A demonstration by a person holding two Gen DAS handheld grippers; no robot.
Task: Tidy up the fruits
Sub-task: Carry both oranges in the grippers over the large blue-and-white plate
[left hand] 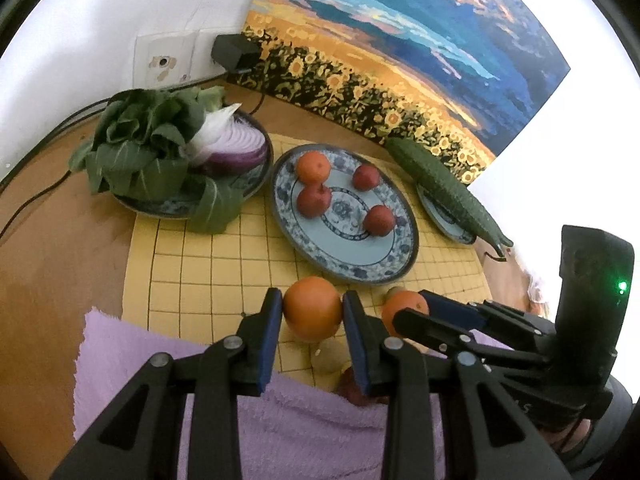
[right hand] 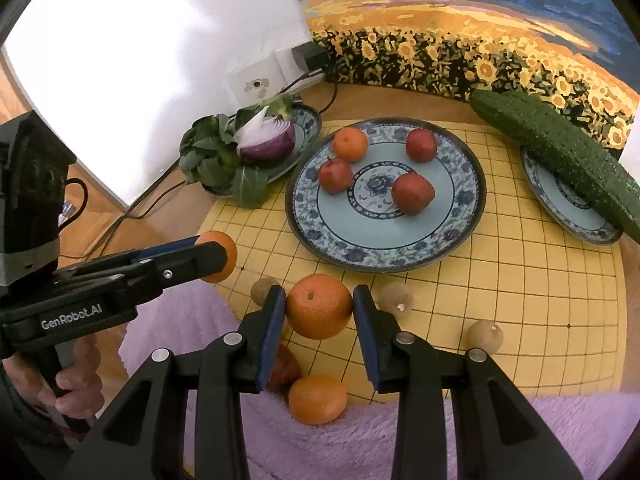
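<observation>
My left gripper [left hand: 312, 300] is shut on an orange [left hand: 312, 314], held above the yellow grid mat's near edge. My right gripper [right hand: 319, 298] is shut on a second orange [right hand: 319, 312]. Each gripper shows in the other's view: the right gripper [left hand: 414, 306] just right of the left, the left gripper [right hand: 214, 254] at the left with a hand on its handle. Beyond them a blue patterned plate [right hand: 384, 258] holds one orange [right hand: 350, 144] and three red fruits [right hand: 413, 193]. Another orange [right hand: 318, 399] and a half-hidden red fruit [right hand: 285, 368] lie at the towel's edge.
Three small brown round fruits [right hand: 396, 298] lie on the yellow grid mat [right hand: 520, 300]. A plate with leafy greens and a cut red onion [right hand: 267, 140] stands back left. A cucumber [right hand: 560, 152] rests on a small plate at right. A purple towel [right hand: 320, 448] covers the near edge. Cables run along the left wall.
</observation>
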